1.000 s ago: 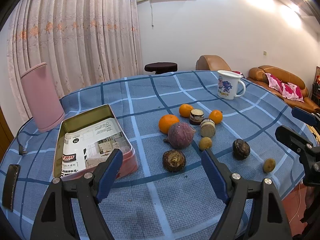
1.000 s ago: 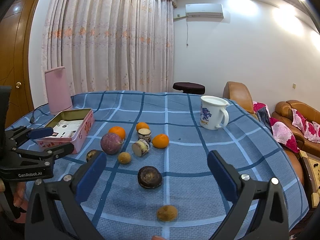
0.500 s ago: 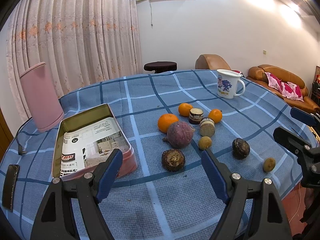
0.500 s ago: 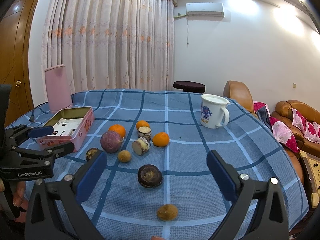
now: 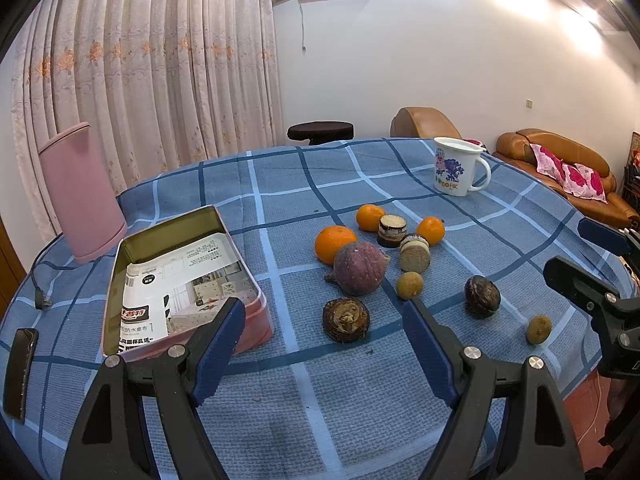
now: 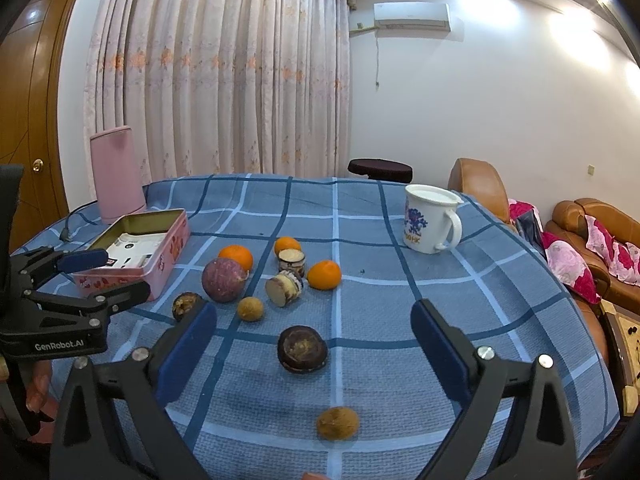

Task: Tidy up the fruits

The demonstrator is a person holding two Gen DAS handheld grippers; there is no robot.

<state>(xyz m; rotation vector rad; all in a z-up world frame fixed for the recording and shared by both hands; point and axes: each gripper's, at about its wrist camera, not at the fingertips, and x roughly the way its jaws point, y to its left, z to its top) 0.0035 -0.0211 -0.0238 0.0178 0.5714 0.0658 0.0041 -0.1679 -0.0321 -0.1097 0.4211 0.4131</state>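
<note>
Both tools hover above the near edge of the blue checked tablecloth (image 5: 280, 184), each with its blue-padded jaws spread wide and holding nothing. Taking the big purple fruit (image 5: 359, 267) as the landmark, the left gripper (image 5: 326, 354) hangs on the near side of it, and a dark brown, rough-skinned fruit (image 5: 346, 319) sits just in front of the purple one, ahead of the gap between the left tool's fingers. The right gripper (image 6: 314, 350) is further right of the purple fruit; a dark round fruit with a mottled brown top (image 6: 303, 349) lies between its fingers in the right wrist view, and a small tan fruit (image 6: 337, 423) lies nearer the camera than that. The purple fruit is round, dull reddish-violet, with a short stem end. Touching or just behind it is a large orange (image 5: 335, 243); two smaller oranges (image 5: 370, 217) (image 5: 431, 230) lie beyond, with two short banded cylinders (image 5: 392, 230) (image 5: 415, 253) between them. A small yellowish fruit (image 5: 409, 285) rests just right of the purple one. Left of it stands an open pink tin (image 5: 188, 332) lined with printed paper, and far behind to the right a white mug (image 5: 456, 172).
</note>
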